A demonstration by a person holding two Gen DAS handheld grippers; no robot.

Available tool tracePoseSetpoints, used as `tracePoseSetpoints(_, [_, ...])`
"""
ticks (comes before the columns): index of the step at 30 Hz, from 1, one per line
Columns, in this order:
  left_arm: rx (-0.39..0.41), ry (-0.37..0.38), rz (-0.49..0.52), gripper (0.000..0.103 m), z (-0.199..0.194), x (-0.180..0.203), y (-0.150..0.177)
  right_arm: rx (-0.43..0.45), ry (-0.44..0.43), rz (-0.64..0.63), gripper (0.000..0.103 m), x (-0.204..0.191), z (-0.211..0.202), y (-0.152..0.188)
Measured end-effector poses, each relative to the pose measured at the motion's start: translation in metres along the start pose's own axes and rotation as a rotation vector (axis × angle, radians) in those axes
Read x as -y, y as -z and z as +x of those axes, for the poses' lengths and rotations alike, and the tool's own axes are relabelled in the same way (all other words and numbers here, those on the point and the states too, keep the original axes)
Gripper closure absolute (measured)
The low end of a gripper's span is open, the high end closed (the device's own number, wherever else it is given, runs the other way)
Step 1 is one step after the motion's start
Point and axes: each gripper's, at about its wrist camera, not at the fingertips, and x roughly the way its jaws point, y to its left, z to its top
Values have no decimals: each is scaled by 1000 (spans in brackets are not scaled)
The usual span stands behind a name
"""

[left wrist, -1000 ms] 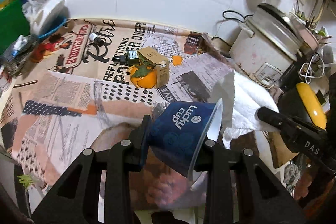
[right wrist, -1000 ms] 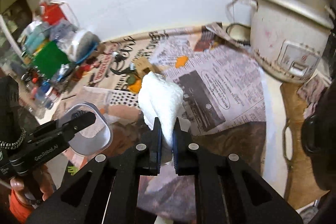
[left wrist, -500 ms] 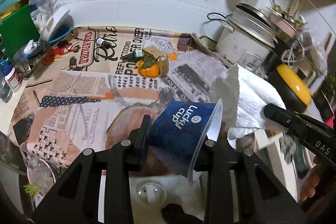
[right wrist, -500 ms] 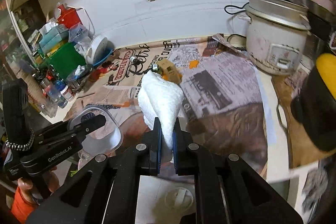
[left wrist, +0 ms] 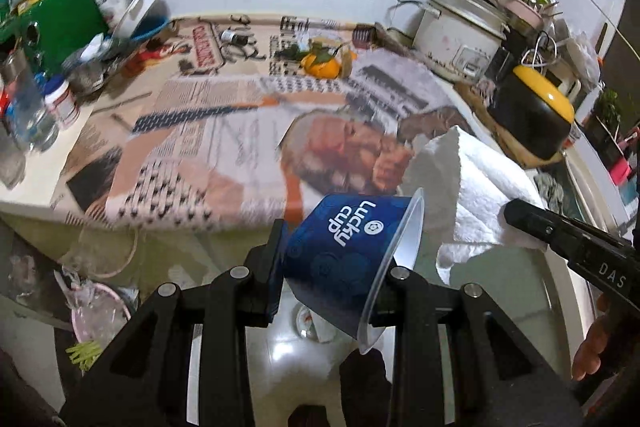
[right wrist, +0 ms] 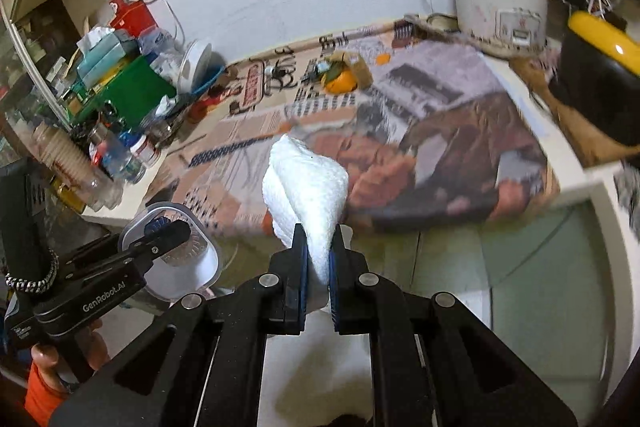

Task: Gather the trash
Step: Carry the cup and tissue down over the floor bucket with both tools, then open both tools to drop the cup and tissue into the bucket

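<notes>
Two handheld grippers carry trash just past the near edge of a newspaper-covered kitchen counter.

The left gripper (left wrist: pixel 334 267) is clamped on a blue plastic cup (left wrist: pixel 340 251) printed "Lucky cup", tipped on its side with its clear rim toward the right. The right gripper (right wrist: pixel 318 259) has its jaws nearly together, pinching a crumpled white paper towel (right wrist: pixel 306 195) that stands up from between them. Both items hang in the air over the pale floor, beside each other (the towel just right of the cup). On the newspaper (left wrist: pixel 224 131) at the back lies an orange (left wrist: pixel 322 67), with a white rice cooker (left wrist: pixel 460 35) to its right.
</notes>
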Motion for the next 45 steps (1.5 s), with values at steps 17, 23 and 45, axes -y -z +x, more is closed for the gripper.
tracePoseSetpoints(17, [-176,9,-35,72,72,-4,79,-196,78,59,95,31,51,74])
tracePoseSetpoints(23, [-183,-38,-82,72,130,1,117,-288,82,51,95,72,104,112])
tracePoseSetpoints(45, [-276,-144,-234,72,342,-65,296,-541,33,51,92,162,365,275])
